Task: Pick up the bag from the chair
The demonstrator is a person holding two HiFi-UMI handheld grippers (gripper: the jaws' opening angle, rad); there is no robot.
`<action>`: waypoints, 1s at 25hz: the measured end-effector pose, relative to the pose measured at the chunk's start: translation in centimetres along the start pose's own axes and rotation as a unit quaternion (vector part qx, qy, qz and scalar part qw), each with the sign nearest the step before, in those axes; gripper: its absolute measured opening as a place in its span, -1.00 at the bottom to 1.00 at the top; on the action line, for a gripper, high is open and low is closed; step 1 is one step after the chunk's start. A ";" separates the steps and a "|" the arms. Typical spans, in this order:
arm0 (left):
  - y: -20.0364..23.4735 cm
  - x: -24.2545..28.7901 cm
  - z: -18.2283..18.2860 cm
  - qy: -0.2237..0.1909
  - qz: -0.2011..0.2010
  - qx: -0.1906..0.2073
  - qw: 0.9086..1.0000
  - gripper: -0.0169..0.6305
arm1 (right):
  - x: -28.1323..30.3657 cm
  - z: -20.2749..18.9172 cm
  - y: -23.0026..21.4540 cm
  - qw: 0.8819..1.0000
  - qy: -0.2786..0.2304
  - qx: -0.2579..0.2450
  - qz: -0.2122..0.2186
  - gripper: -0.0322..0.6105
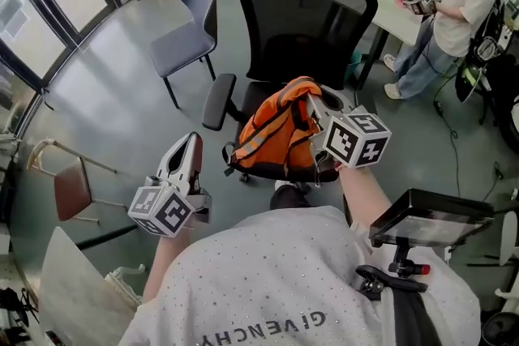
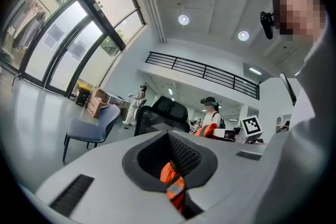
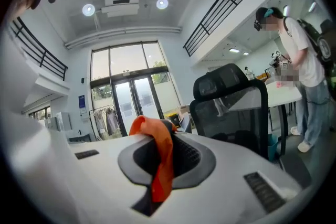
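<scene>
Bag's place is on the big black chair [image 1: 312,20] in the middle of the room, the biggest thing here. The chair has a tall mesh back and arm rests, and it faces the person with the grippers.

A grey chair [image 1: 190,32] stands to its left, well apart. A white counter [image 1: 397,8] runs behind the black chair on the right. A person [image 1: 454,12] in a white top stands at that counter.

The bag [image 1: 272,134] is orange with grey stripes. It is bunched up over the front of the black chair's seat. I cannot tell if it is touching the seat.

The right gripper [image 1: 315,108] is at the top right of the bag. Its jaws are closed on an orange strap [image 3: 160,155] of the bag, which comes over the top and hangs down between them.

The left gripper [image 1: 193,140] is on the left of the bag, near the chair's arm rest. Its jaws are closed on a small bit of the bag's orange cloth with a grey stripe.
</scene>
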State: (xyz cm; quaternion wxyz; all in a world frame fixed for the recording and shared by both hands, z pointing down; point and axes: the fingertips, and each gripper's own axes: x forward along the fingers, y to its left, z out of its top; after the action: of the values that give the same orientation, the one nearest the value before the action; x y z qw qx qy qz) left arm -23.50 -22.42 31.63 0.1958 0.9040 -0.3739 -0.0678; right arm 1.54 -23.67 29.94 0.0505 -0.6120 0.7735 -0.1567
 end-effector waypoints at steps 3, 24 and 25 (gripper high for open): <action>-1.6 -0.4 0.7 -0.011 -0.020 -0.018 1.000 -0.91 | -2.3 0.8 1.0 1.000 -0.017 0.004 0.007 -0.83; -20.5 -0.4 0.7 -0.079 -0.081 -0.009 0.993 -0.91 | -20.4 6.3 -1.5 0.994 -0.087 -0.005 0.065 -0.84; -21.5 -0.2 0.0 -0.082 -0.079 -0.009 0.993 -0.91 | -21.2 6.5 -2.1 0.993 -0.089 -0.002 0.074 -0.84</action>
State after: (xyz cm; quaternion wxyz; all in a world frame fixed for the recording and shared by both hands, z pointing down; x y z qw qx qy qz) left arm -9.66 -8.47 22.90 0.1671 0.9203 -0.3154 -0.1602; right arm 10.44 -4.84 21.97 0.1295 -0.5649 0.8092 -0.0960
